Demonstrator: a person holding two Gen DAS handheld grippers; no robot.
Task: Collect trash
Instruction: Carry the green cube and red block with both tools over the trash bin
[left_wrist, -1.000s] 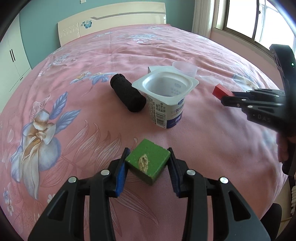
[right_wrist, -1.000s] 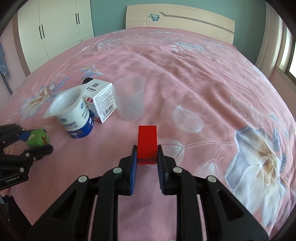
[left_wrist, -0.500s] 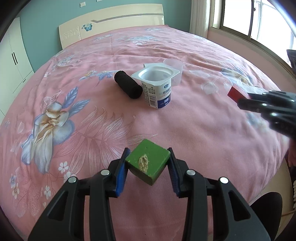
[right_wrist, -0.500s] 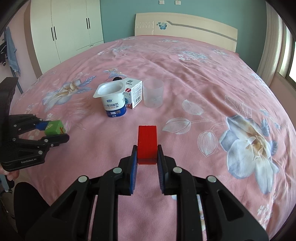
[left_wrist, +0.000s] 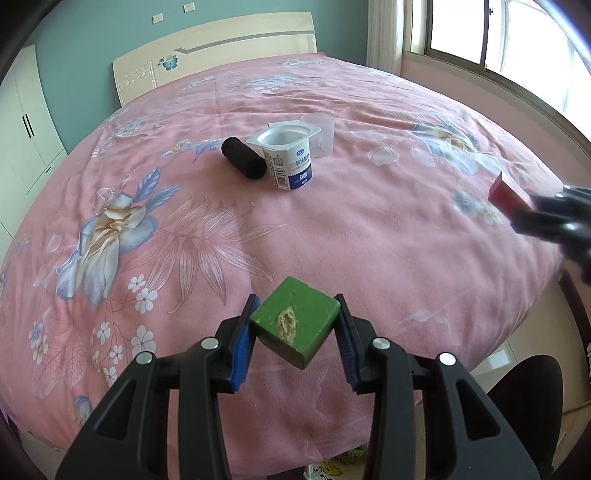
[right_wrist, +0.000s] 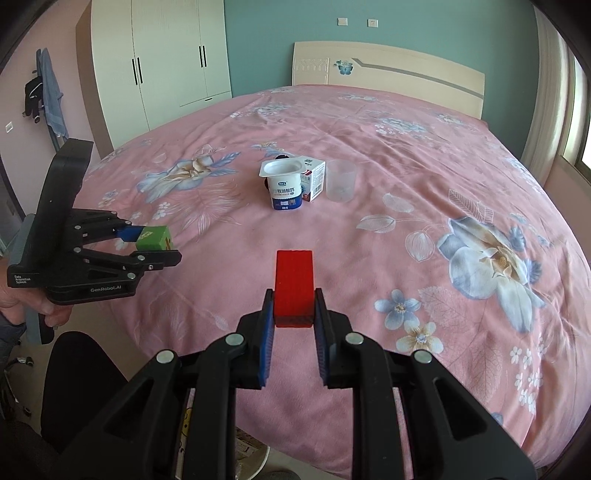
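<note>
My left gripper (left_wrist: 295, 326) is shut on a green block (left_wrist: 295, 325) with a pale worn patch, held above the near edge of the pink bed. The same left gripper (right_wrist: 157, 242) and green block (right_wrist: 153, 238) show at the left of the right wrist view. My right gripper (right_wrist: 293, 310) is shut on a red block (right_wrist: 293, 284); that red block (left_wrist: 508, 194) appears blurred at the right edge of the left wrist view. Farther up the bed stand a white yogurt cup (left_wrist: 288, 155), a black roll (left_wrist: 243, 158), a clear plastic cup (right_wrist: 340, 180) and a small carton (right_wrist: 314, 179).
The pink floral bedspread (left_wrist: 184, 240) fills both views. A headboard (right_wrist: 388, 70) stands at the far end, a white wardrobe (right_wrist: 166, 62) at the left, a window (left_wrist: 498, 37) at the right. A dark chair (right_wrist: 85, 373) sits below the bed's near edge. A hand (right_wrist: 22, 302) holds the left gripper.
Both grippers have drawn back and up from the items on the bed, still gripping their blocks; the yogurt cup, roll, carton and clear cup look smaller and farther off.
</note>
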